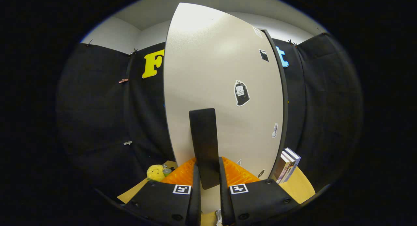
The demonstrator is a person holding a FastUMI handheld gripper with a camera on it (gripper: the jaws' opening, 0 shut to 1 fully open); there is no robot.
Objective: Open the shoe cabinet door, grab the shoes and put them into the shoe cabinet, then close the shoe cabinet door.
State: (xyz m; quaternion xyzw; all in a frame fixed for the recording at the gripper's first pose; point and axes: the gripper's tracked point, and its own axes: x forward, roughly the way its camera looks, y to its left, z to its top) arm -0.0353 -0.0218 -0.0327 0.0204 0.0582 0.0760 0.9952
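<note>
A tall pale shoe cabinet door [221, 82] with a few stickers rises right in front of me. Its dark flat upright handle [203, 134] runs down between my fingers. My gripper [208, 165] is shut on the lower part of that handle, one finger pressing each side. A dark strip of the cabinet's edge [284, 99] runs down the door's right side. Whether the door stands ajar I cannot tell.
A yellow plush toy [155, 172] and a small bottle [166, 170] sit low to the left of the door. Two upright books [289, 164] stand on a wooden surface [301, 187] by the cabinet's right side. Black cloth walls close in all around.
</note>
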